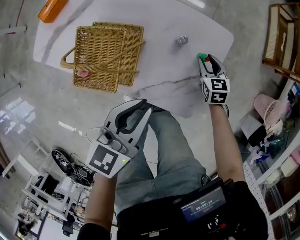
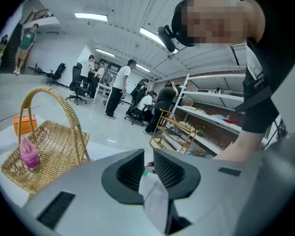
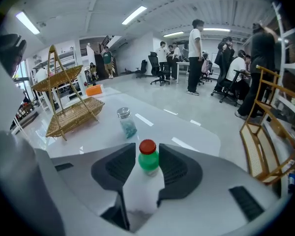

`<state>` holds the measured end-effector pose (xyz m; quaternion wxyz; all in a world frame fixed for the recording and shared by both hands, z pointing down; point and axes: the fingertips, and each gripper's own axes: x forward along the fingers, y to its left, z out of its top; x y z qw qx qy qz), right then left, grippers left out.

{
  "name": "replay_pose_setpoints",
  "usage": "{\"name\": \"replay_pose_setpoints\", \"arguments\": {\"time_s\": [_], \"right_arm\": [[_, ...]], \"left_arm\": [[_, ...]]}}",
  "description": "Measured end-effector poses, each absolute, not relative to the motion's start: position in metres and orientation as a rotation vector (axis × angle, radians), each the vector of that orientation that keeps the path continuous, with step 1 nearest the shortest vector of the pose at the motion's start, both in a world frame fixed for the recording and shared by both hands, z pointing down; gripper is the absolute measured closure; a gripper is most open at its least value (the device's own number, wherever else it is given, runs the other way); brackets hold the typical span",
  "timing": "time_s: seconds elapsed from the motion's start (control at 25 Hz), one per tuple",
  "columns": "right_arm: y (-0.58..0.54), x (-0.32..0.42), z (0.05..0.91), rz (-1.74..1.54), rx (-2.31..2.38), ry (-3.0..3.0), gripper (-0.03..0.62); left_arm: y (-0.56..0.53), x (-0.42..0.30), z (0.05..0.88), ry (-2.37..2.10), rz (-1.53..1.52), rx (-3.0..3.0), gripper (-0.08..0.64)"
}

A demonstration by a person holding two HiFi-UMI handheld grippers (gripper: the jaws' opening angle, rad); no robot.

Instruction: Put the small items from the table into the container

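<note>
Rough woven wicker basket [image 1: 105, 44] at upper left, glossy marbled table [image 1: 160, 14] (mirror-like sheen, smooth), metal-capped clear jar [image 1: 182, 40]

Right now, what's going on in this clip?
A person holds two grippers at a white table. The right gripper has jaws apart around a green bottle on the table, not yet clamped. The left gripper is empty, jaws slightly apart. A pink bottle sits in the wicker basket; a small jar stands outside.
</note>
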<state>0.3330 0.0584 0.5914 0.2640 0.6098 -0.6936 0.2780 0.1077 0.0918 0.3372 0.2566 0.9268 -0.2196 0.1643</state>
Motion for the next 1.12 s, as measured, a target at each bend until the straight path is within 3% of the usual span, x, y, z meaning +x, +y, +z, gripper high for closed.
{"name": "replay_pose_setpoints", "arguments": {"time_s": [0.08,0.56,1.12], "right_arm": [[0.058,0.335,0.590,0.734,1.653,-1.871,0.472],[0.046,0.321,0.557,0.689,1.662,-1.917,0.486],[-0.020,0.222,0.393,0.526,1.583,-2.209,0.488]], "left_arm": [[0.091,0.107,0.337,-0.600,0.443,2.514,0.520],[0.085,0.096,0.336,-0.610,0.410,2.501,0.520],[0.075,0.037,0.329,-0.659,0.339,2.462,0.520]]}}
